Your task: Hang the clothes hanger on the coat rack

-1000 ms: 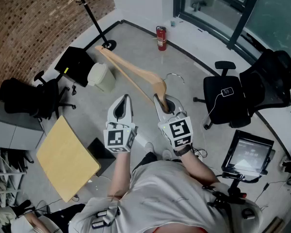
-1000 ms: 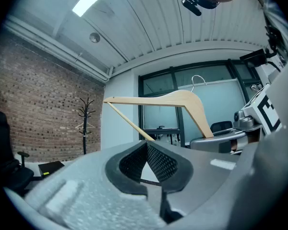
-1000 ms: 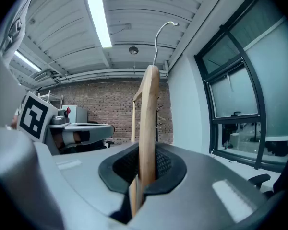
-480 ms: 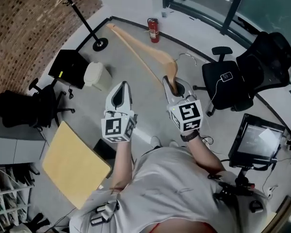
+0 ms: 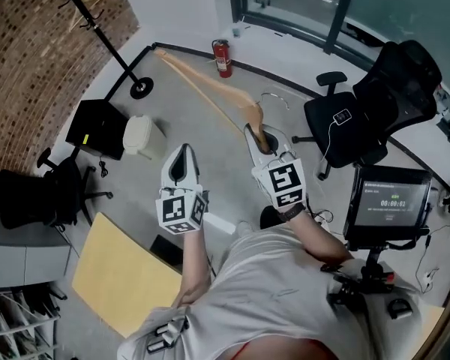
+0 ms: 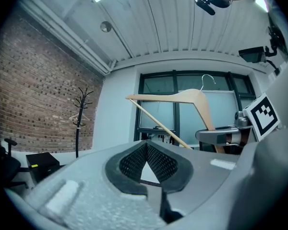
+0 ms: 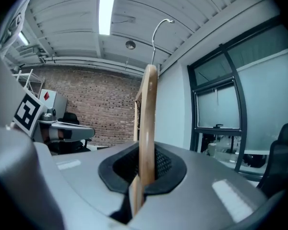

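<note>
- Currently, the right tool (image 5: 255, 131) is clamped on one shoulder end of the clothes hanger (image 5: 210, 90). The wood fills the gap between its pads.
- The left tool (image 5: 182, 151) is closed tip to tip with nothing between the pads. It sits beside the right tool, apart from the hanger.
- Key relation: the coat rack (image 5: 97, 27) stands ahead and to your left, by the brick wall (image 5: 30, 58), well apart from the hanger. The hanger's long axis runs from the right tool out toward that same side, so its free end points that way.
- The left tool is on the rack's side, but the load is in the right tool. Expect the right arm to reach across.
- The hook (image 7: 153, 44) rises from the hanger's middle, above the grip.
- Hanger: pale smooth wood, flat shoulders, thin cross bar, bright wire hook. It is judged rigid and light, but held off-centre it may swing.
- Rack: thin dark pole, curved branching pegs at the top, round base on the floor (image 5: 214, 167). The pegs are judged narrow targets, so the hook opening must face one.
</note>
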